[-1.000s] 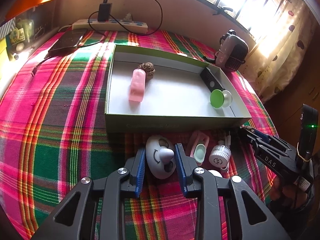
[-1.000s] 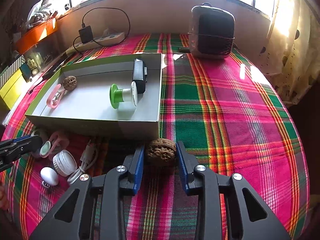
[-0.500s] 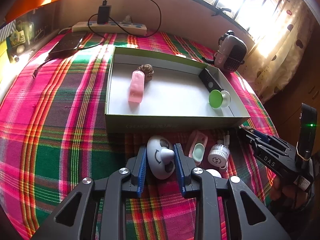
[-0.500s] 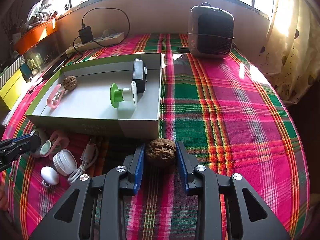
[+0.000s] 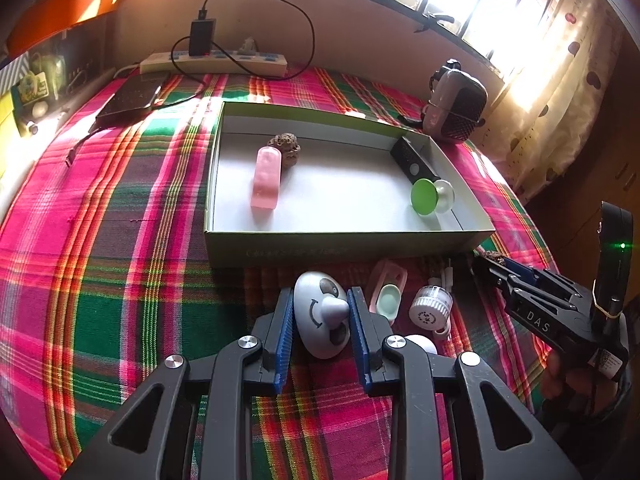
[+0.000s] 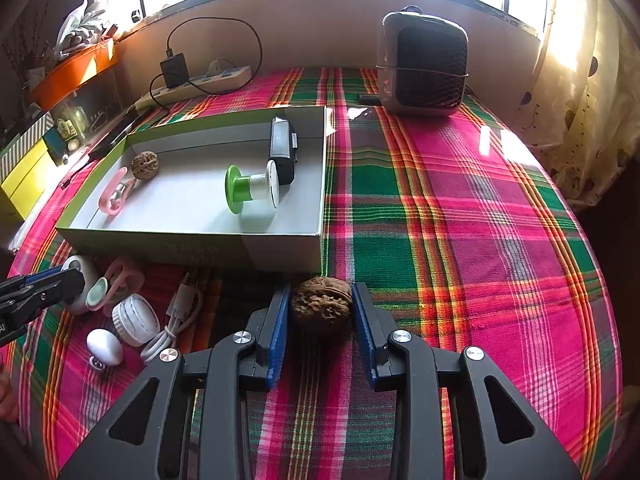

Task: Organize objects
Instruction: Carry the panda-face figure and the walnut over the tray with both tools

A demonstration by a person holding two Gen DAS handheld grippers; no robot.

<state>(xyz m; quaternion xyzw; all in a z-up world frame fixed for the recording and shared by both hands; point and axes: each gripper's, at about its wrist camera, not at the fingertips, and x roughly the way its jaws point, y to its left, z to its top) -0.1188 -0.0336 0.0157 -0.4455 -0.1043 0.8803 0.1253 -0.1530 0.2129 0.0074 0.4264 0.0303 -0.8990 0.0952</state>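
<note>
Tongs on the left [image 5: 320, 312] clench a grey egg-shaped gadget [image 5: 320, 314] before the box [image 5: 348, 244]; right tongs [image 6: 320, 312] seemingly grip a walnut [image 6: 322, 308] on the table [image 6: 460, 240].

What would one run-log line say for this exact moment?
left gripper: shut on grey oval gadget | right gripper: shut on walnut | both on cloth | box: four items inside
</note>
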